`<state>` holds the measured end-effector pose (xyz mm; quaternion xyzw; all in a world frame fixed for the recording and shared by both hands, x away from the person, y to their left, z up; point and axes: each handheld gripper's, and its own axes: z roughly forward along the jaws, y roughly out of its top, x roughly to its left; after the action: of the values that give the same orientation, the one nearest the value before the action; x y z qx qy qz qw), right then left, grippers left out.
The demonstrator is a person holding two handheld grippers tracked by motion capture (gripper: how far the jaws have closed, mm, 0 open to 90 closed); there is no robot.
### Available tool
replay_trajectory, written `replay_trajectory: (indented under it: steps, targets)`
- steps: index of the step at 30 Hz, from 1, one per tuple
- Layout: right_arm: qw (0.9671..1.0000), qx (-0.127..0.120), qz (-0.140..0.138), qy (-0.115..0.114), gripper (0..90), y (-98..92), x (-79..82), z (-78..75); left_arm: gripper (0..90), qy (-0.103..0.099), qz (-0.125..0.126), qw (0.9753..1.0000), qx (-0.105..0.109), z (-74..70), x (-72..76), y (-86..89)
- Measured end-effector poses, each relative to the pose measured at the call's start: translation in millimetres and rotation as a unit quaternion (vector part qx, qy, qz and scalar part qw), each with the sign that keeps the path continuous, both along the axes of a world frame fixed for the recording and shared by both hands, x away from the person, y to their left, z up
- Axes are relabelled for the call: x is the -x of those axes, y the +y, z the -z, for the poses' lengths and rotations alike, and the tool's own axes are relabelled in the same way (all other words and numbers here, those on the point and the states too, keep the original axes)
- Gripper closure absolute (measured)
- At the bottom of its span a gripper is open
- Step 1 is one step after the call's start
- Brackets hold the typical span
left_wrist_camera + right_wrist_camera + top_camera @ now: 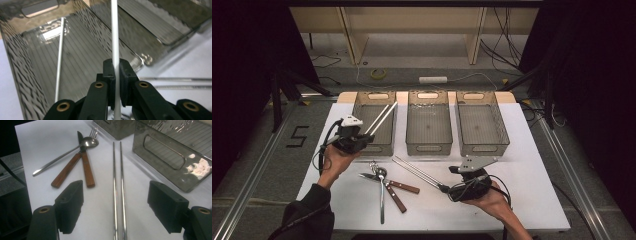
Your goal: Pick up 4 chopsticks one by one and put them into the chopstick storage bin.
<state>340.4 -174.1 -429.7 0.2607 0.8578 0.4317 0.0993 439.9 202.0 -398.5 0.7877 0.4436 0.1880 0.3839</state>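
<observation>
Clamping one chopstick (114, 37), the left gripper (115, 75) hides its lower end.

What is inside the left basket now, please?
In the left basket one metal chopstick lies on the floor. A second chopstick, shut in the left gripper, hangs above it. The near corner is hidden by the gripper.

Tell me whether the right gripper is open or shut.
Open. The right gripper has its jaws spread wide, one on each side of the chopsticks on the table, touching neither.
</observation>
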Motion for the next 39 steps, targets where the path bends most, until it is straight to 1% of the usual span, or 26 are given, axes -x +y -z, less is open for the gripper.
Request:
replay_trajectory:
  steps: [3, 4, 8, 13, 16, 17, 22, 29, 32, 35, 37, 39]
  targets:
    - [1.0, -0.002, -0.002, 0.0, 30.0, 0.5, 0.2, -0.1, 84.6, 0.002, -0.008, 0.9999, 0.007, -3.4, -13.0, 1.9]
    - [1.0, -0.003, -0.002, 0.0, 30.0, 0.5, 0.4, 0.0, 84.5, 0.005, -0.008, 0.9999, 0.006, -4.1, -17.7, 2.9]
    - [1.0, -0.005, -0.003, 0.001, 30.0, 0.9, 0.4, 0.5, 84.6, 0.012, -0.02, 0.9997, 0.008, -5.1, -33.0, 4.6]
    - [1.0, -0.003, -0.008, 0.005, 30.0, 2.4, 0.1, 2.0, 84.5, 0.017, -0.03, 0.9994, 0.008, -5.7, -50.2, 6.9]
    - [0.9999, -0.002, -0.01, 0.002, 29.9, 2.8, 0.3, 2.1, 84.5, 0.018, -0.037, 0.9991, 0.007, -4.7, -59.6, 8.4]
    - [0.9999, -0.003, -0.01, 0.003, 29.9, 2.8, 0.3, 2.0, 84.5, 0.017, -0.039, 0.9991, 0.007, -4.5, -61.4, 8.6]
    - [0.9999, -0.003, -0.01, 0.004, 29.9, 2.4, 0.0, 2.2, 84.5, 0.022, -0.048, 0.9986, -0.007, -1.3, -72.6, 11.0]
    - [0.9999, -0.003, -0.013, 0.005, 30.0, 2.2, -0.7, 2.9, 84.4, 0.019, -0.06, 0.998, -0.01, 1.6, -84.7, 14.8]
    - [0.9999, -0.004, -0.013, 0.006, 30.0, 2.6, -0.7, 2.9, 84.4, 0.022, -0.061, 0.9978, -0.015, 3.8, -89.8, 14.5]
    - [0.9999, -0.003, -0.014, 0.006, 30.0, 2.6, -0.7, 3.2, 84.3, 0.023, -0.061, 0.9978, -0.01, 6.4, -92.8, 13.8]
    - [0.9999, -0.003, -0.015, 0.006, 30.0, 2.2, -0.9, 3.1, 84.3, 0.025, -0.058, 0.9978, -0.02, 8.5, -94.4, 12.1]
    - [0.9999, -0.003, -0.015, 0.007, 30.0, 1.9, -0.9, 3.1, 84.3, 0.024, -0.061, 0.9976, -0.022, 10.6, -96.0, 11.0]
